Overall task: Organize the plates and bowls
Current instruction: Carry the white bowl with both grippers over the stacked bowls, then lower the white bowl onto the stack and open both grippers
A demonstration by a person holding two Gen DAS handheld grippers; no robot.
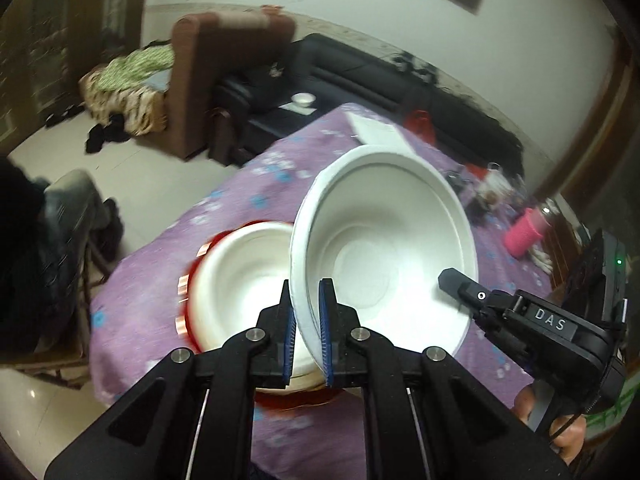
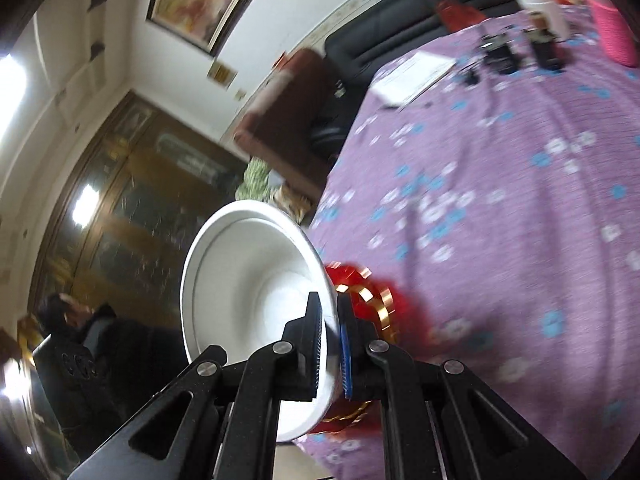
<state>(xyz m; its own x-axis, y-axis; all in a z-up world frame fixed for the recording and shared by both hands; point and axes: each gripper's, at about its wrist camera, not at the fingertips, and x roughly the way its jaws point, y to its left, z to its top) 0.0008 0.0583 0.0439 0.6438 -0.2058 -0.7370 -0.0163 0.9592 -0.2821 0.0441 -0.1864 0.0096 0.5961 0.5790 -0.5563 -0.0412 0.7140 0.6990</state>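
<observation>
Both tongs busy, a bowl in each, over the purple worktop

My left tongs are clamped on the rim of a big white foam bowl, tilted up and empty. Just left and below it sits another white empty bowl on a red and gold plate. Right tongs pinch a second white bowl's rim, so I reckon nesting is next
</observation>
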